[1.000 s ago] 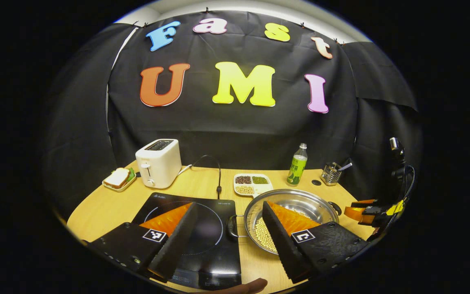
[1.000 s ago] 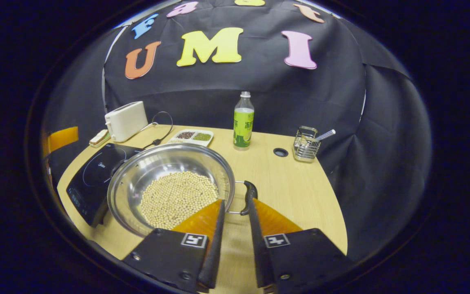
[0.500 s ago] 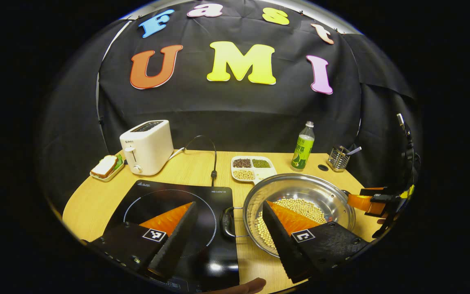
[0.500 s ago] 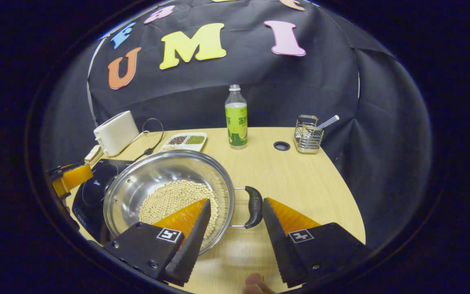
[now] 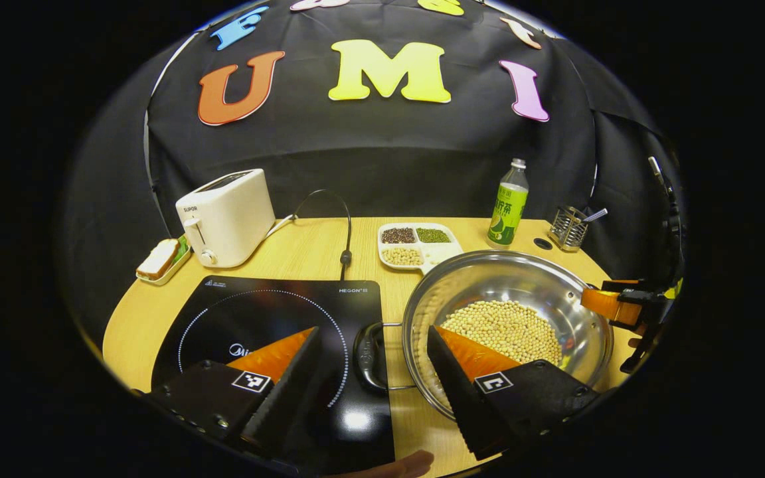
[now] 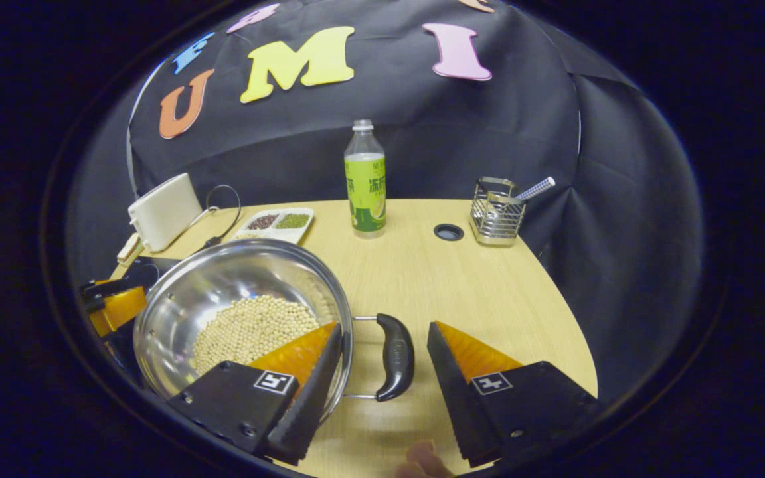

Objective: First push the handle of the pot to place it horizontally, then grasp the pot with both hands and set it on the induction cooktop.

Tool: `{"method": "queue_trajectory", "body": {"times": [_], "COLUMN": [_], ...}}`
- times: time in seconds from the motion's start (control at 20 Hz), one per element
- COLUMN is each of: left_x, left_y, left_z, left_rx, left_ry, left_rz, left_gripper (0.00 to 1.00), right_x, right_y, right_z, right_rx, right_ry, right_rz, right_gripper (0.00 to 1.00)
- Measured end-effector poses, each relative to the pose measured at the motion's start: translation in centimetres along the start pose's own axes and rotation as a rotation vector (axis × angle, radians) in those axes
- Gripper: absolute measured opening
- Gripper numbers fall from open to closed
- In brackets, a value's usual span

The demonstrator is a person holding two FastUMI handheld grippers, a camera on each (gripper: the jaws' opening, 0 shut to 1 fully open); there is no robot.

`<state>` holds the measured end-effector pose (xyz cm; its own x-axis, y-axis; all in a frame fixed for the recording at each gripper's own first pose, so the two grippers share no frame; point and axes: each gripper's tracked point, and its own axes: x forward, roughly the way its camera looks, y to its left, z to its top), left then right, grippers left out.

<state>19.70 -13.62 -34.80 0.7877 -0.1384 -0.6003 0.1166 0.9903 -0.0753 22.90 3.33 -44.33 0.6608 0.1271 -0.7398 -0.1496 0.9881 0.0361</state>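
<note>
While both grippers close in on the pot (image 5: 509, 318), its two handles now lie flat, one out each side, so the pushing step looks done and the two-handed grasp comes next. Over the last second the left gripper (image 5: 372, 388) has dropped nearer, and its wide-open fingers now straddle the left handle (image 5: 368, 346), which overhangs the cooktop's (image 5: 276, 312) right edge. The right gripper (image 6: 382, 388) has spread from a narrow gap to a wide one and has the right handle (image 6: 396, 355) between its fingers, not yet pinched. The pot, with beans (image 6: 250, 328) in it, sits on the table (image 6: 449, 292) just right of the cooktop, near the front edge.

From the left gripper view I can see the whole cooktop ring, the toaster (image 5: 223, 216) at the back left corner and the far gripper at the pot's right rim. From the right gripper view the cooktop is mostly hidden behind the pot, but the bare right end of the table, the bottle (image 6: 364, 179) and the wire holder (image 6: 497, 216) are plain.
</note>
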Motion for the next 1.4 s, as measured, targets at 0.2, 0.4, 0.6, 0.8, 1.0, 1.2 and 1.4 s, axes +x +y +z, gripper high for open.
{"method": "queue_trajectory", "body": {"times": [0.2, 0.4, 0.6, 0.8, 1.0, 1.2, 1.4], "left_x": [1.3, 2.1, 2.2, 1.9, 2.0, 2.3, 2.0], "left_y": [0.0, -1.1, -0.8, -0.9, -0.5, -0.6, -0.6], "left_z": [-0.5, -2.4, -1.9, -2.7, -2.9, -2.8, -2.7], "left_rx": [-0.011, -0.042, -0.029, 0.066, 0.06, 0.081, 0.097], "left_ry": [0.022, 0.102, 0.121, 0.164, 0.189, 0.19, 0.203], "left_rz": [-0.002, -0.039, -0.015, -0.023, 0.014, -0.016, -0.041], "left_gripper": [0.95, 0.95, 0.95, 0.82, 0.75, 0.73, 0.58], "right_x": [0.1, 0.3, 0.5, 0.5, 0.9, 0.4, 0.2], "right_y": [-0.2, -0.5, -0.5, 0.1, 1.2, 1.3, 1.3], "right_z": [0.2, 0.4, 0.4, 0.0, -1.7, -1.9, -2.2], "right_rx": [-0.014, -0.009, -0.001, 0.01, 0.049, 0.035, 0.036], "right_ry": [-0.001, -0.023, -0.027, 0.001, 0.08, 0.107, 0.128], "right_rz": [0.013, 0.003, 0.001, 0.014, 0.066, 0.064, 0.056], "right_gripper": [0.91, 1.0, 1.0, 0.9, 0.74, 0.69, 0.68]}}
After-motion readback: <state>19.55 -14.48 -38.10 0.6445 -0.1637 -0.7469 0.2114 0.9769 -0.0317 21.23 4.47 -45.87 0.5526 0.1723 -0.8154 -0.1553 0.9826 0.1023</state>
